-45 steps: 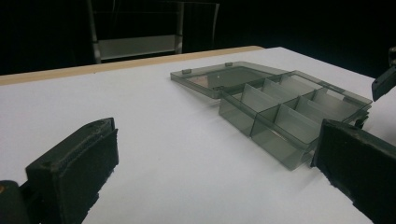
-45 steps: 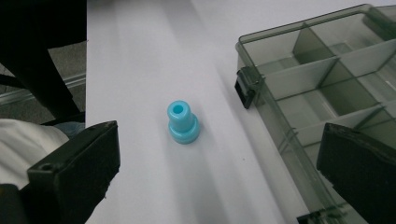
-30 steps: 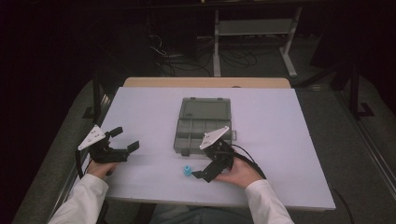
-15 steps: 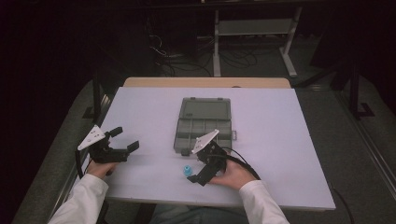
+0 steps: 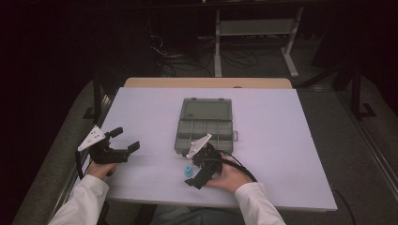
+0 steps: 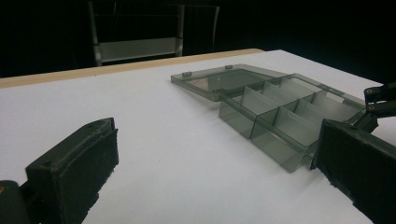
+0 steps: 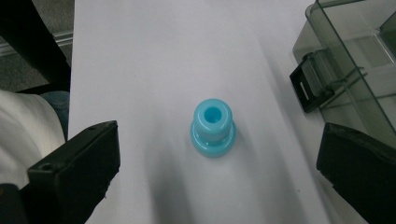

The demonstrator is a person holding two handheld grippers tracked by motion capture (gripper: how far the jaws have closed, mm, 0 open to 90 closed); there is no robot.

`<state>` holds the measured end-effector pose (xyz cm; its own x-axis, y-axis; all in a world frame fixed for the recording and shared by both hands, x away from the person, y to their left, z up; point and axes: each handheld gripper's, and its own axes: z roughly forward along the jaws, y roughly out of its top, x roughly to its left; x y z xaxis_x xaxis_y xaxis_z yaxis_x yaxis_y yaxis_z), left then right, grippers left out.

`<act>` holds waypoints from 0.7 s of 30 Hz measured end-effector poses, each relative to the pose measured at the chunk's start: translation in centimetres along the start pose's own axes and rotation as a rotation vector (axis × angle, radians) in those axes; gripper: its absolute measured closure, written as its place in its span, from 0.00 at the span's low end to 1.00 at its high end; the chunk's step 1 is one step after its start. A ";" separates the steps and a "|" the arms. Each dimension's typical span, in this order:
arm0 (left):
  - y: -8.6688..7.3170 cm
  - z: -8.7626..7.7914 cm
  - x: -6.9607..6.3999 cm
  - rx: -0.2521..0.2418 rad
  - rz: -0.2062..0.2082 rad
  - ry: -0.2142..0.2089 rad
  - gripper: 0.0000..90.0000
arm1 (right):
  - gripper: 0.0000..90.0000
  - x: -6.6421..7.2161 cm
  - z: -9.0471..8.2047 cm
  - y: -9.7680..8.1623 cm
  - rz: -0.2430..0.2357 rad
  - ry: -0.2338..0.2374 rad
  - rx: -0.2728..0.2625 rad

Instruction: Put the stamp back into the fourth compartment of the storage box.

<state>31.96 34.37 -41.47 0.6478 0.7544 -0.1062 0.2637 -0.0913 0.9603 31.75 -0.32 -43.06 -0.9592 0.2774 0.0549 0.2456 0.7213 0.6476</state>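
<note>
Right gripper hangs over the table's near edge, its blocky black jaws spread wide with a small glossy blue plastic spool standing upright on the matte white table between them, untouched, flange down, hole facing up. Just beside it sits the smoky translucent compartment box, lid folded flat open, dark latch on its near wall. Left gripper is at the near left edge, jaws wide apart, holding nothing.
</note>
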 end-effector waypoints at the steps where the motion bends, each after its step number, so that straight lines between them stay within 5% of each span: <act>1: 0.0 0.0 0.0 0.000 0.000 0.000 0.00 | 0.00 0.0 0.0 0.0 0.000 0.000 0.000; 12: 0.0 0.0 0.0 -0.001 -0.007 0.003 0.00 | 0.21 0.0 0.2 0.1 0.023 -0.015 0.026; 21: 0.0 0.0 0.1 0.003 -0.003 0.002 0.00 | 0.44 -0.1 -0.1 0.2 0.036 -0.011 -0.009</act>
<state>32.01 34.39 -41.53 0.6453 0.7562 -0.1088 0.2683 -0.0909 0.9591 31.85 -0.25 -42.90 -0.9481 0.3103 0.0696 0.2787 0.7053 0.6518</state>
